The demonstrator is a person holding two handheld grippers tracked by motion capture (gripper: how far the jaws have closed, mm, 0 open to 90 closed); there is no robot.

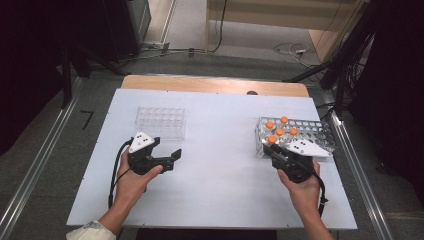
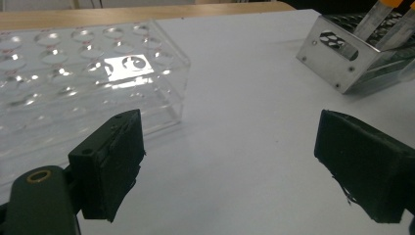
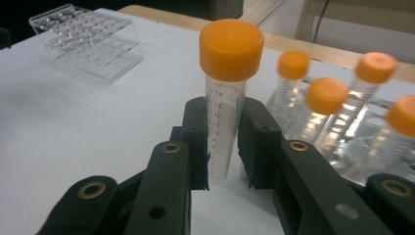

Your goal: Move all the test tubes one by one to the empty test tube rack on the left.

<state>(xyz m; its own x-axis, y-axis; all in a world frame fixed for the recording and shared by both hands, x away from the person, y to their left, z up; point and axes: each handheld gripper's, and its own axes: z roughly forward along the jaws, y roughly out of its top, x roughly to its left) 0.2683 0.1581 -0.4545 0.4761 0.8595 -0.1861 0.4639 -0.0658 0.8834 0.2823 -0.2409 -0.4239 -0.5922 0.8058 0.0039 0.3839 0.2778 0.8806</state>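
Observation:
My right gripper (image 1: 272, 149) is shut on a clear tube with an orange cap (image 3: 227, 88). The tube stands upright between the two pads (image 3: 198, 142), just in front of a perforated metal rack (image 1: 312, 134) at the right of the table. Several more orange-capped tubes (image 3: 325, 98) stand in that rack behind it. My left gripper (image 1: 167, 148) is open with nothing between its jaws (image 2: 230, 142). It hovers just in front of a clear plastic rack (image 1: 160, 121) whose wells look empty (image 2: 73, 73).
Both racks rest on a white board (image 1: 215, 185) laid over a wooden table, whose far edge (image 1: 215, 85) shows beyond it. The metal rack (image 2: 342, 58) lies off to the right of the left gripper. Metal rails and cables run along the floor on both sides.

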